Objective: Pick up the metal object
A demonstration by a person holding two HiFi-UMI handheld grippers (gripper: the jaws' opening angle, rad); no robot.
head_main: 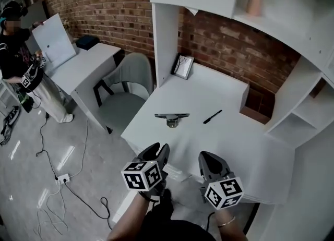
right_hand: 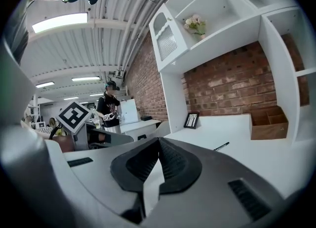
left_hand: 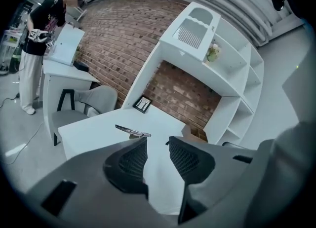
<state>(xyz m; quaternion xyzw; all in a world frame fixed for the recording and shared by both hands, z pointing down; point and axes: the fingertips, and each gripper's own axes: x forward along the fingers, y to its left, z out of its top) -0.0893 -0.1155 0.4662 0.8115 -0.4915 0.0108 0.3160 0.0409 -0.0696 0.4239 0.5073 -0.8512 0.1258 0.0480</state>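
The metal object [head_main: 171,116], a flat grey bar on a small base, lies in the middle of the white desk [head_main: 209,91]; in the left gripper view the metal object [left_hand: 132,131] shows just beyond the jaws. My left gripper [head_main: 158,150] hovers at the desk's near edge, short of the object, open with nothing between its pads [left_hand: 158,145]. My right gripper [head_main: 207,157] hangs beside it to the right, its jaws shut and empty [right_hand: 158,143].
A black pen [head_main: 212,116] lies right of the metal object. A framed picture [head_main: 182,67] leans at the back, a wooden box [head_main: 254,110] sits at the right. A grey chair [head_main: 125,94] stands left of the desk. A person [head_main: 21,62] stands far left.
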